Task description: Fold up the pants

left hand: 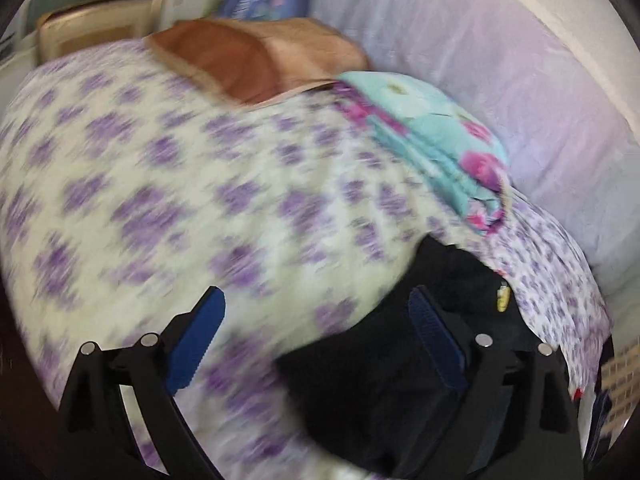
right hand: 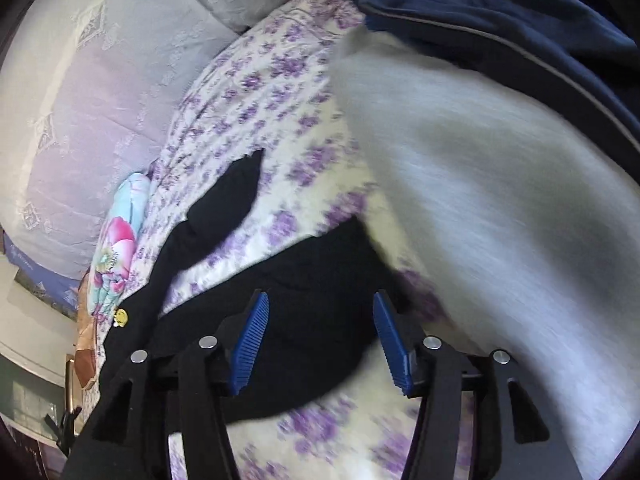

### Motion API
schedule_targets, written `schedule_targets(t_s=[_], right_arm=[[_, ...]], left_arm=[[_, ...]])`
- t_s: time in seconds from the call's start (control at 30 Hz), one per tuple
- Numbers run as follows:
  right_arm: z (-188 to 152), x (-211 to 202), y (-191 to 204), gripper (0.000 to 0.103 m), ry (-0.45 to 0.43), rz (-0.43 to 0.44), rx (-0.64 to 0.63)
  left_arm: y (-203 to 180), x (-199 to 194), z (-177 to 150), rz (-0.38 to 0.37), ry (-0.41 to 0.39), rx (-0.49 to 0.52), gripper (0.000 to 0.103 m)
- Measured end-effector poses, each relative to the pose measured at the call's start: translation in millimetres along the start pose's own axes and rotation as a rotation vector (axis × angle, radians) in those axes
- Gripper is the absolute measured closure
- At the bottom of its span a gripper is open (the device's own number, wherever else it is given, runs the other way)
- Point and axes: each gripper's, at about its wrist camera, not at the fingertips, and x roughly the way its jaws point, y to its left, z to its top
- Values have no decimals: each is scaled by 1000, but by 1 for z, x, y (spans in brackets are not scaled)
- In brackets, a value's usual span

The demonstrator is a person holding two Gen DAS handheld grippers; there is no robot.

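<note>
Pants [right hand: 304, 320] (black) beneath parted fingers [right hand: 250, 344].

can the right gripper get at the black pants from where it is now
Probably yes. The right gripper has its jaws open right over the black pants on the floral bedspread, with nothing between them; the grey garment lies off to one side.

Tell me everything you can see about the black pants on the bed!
The black pants look like soft, dark cloth, lying crumpled, not neatly folded, on the purple-flowered bedspread. One narrow part stretches away and ends in a point. A tiny yellow badge sits near one edge. A gray garment lies beside them, maybe overlapping. Both grippers hover open above the pants, pinching nothing.
</note>
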Motion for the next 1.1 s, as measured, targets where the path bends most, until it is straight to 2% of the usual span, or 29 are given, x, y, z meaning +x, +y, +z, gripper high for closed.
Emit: schedule_targets(t_s=[0.07, 0.17, 0.2, 0.27, 0.3, 0.33, 0.47, 0.53, 0.57, 0.63, 0.67, 0.73, 0.8, 0.87, 0.93, 1.0, 1.1], right_arm=[[9, 14, 18, 43, 16, 51, -13], [14, 28, 39, 40, 39, 88, -30], [14, 29, 43, 40, 44, 91, -36], [11, 31, 51, 40, 50, 84, -55], [11, 30, 53, 39, 48, 79, -60], [10, 30, 53, 39, 47, 73, -58], [10, 32, 48, 37, 45, 60, -30], [13, 36, 49, 37, 49, 61, -27], [16, 40, 51, 37, 53, 68, -27], [19, 47, 55, 37, 59, 85, -30], [21, 50, 57, 37, 61, 89, -33], [28, 60, 64, 37, 63, 101, -44], [40, 73, 72, 37, 65, 123, -46], [55, 88, 78, 37, 78, 159, -25], [69, 103, 82, 37, 97, 189, 8], [84, 123, 85, 37, 120, 206, 38], [104, 153, 86, 37, 144, 195, 97]], left_arm=[[-39, 25, 16, -39, 49, 142, 12], [-89, 74, 35, -17, 122, 317, 12], [-98, 91, 40, -20, 157, 347, 15], [-109, 124, 46, -45, 240, 349, 19], [-110, 136, 47, -53, 269, 344, 27], [-110, 149, 49, -50, 291, 332, 29], [-109, 186, 52, -62, 363, 292, 29], [-108, 196, 52, -113, 396, 256, 30], [-109, 197, 51, -130, 400, 243, 35], [-112, 197, 49, -171, 418, 244, 53], [-114, 196, 47, -194, 433, 245, 68], [-120, 191, 46, -171, 409, 256, 76], [-121, 183, 47, -164, 379, 254, 93], [-112, 171, 53, -197, 343, 189, 99], [-100, 154, 64, -252, 290, 114, 100], [-94, 139, 74, -262, 231, 78, 100], [-94, 129, 84, -237, 195, 57, 102]])
